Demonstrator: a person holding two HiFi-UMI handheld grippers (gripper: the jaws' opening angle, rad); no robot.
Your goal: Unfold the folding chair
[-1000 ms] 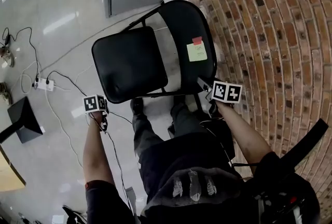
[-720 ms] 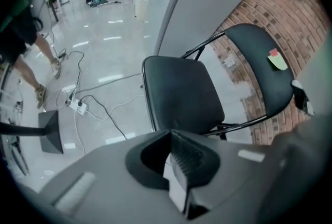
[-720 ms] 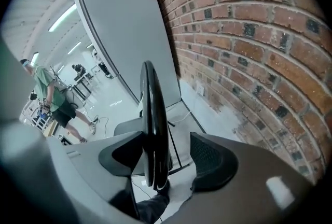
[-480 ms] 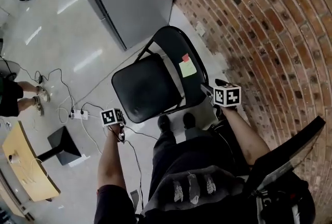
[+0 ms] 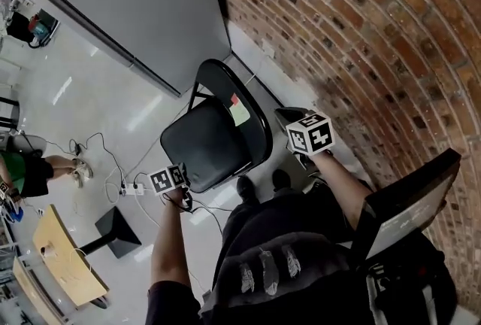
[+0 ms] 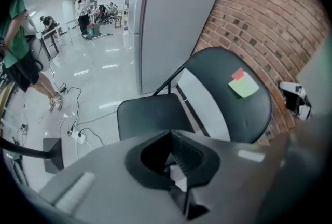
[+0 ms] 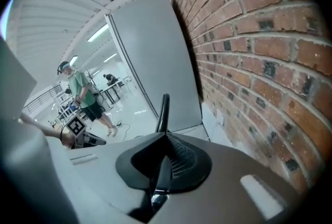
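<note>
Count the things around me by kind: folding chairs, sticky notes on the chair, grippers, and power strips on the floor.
Folding chair: 1
Sticky notes: 2, green sticky note and red sticky note
Grippers: 2, left gripper and right gripper
Power strip: 1
Total: 6

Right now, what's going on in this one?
A person stands over a black folding chair that is already unfolded, seat down, beside the brick wall. Neither gripper touches it. The left gripper is shut and empty, near the seat's front corner. The right gripper has just closed on nothing, near the backrest's edge. A green sticky note sits on the backrest. The unfolding looks done.
</note>
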